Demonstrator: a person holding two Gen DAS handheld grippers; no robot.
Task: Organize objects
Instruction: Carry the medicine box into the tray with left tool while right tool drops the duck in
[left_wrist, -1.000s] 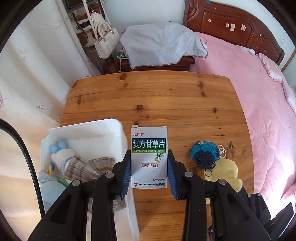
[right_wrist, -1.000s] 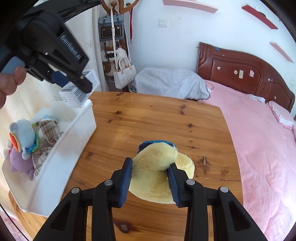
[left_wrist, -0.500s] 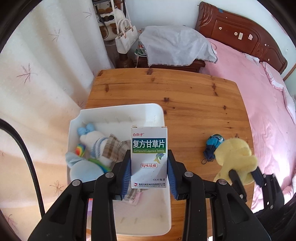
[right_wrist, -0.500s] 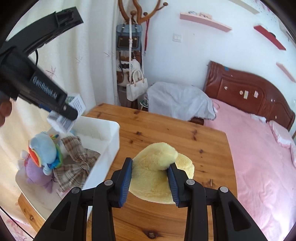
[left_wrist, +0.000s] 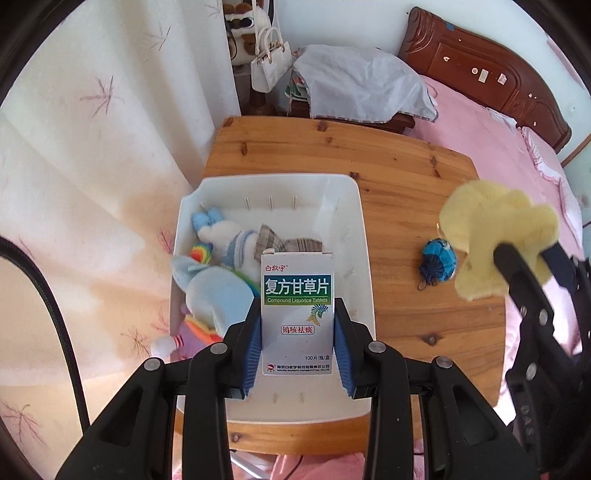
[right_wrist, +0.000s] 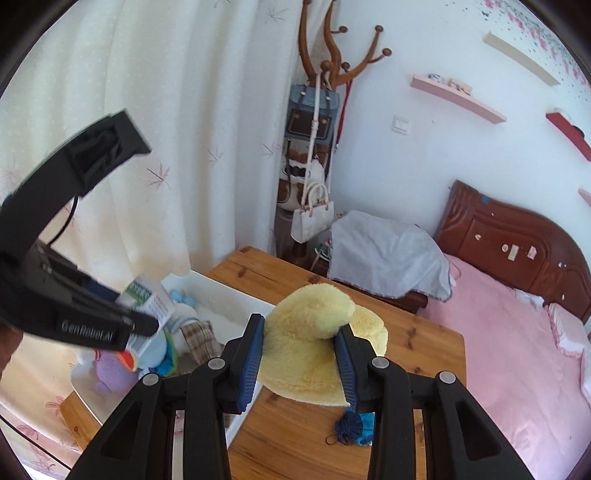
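1. We see the left tongs (left_wrist: 297, 334) clamped on an upright white medicine box (left_wrist: 297, 314), blue pads pressed against both its side faces; label reads "Compound Liquorice Tablets".
2. We note that the box hangs above the white bin (left_wrist: 360, 236), over its near half, not touching the contents.
3. Inside the bin, left side, lie a light blue plush toy (left_wrist: 218, 291) with rainbow trim, a purple plush part (left_wrist: 192, 338) at the near corner, and a plaid cloth (left_wrist: 284, 242) toward the middle. The right part of the bin floor is bare.
4. The bin sits on the left part of the wooden surface (left_wrist: 399, 166), next to the cream curtain (left_wrist: 92, 166).
5. We see the right tongs (right_wrist: 300, 354) gripping a yellow plush item (right_wrist: 314, 332), pads sunk into its pile on both sides. In the left wrist view, the item (left_wrist: 495, 236) is raised clear of the surface, at the right edge.
6. A blue drawstring pouch (left_wrist: 437, 260) lies on the surface, right of the bin, apart from it and just beside the yellow item in that view.
7. Beyond the surface: a nightstand under a grey cloth (left_wrist: 362, 88), a white handbag (left_wrist: 269, 68) hanging from a coat stand (right_wrist: 332, 55), a bed with pink cover (left_wrist: 498, 155) and dark wooden headboard (left_wrist: 487, 74).
8. Farthest: wall shelves (right_wrist: 458, 98) and a switch plate (right_wrist: 400, 123).
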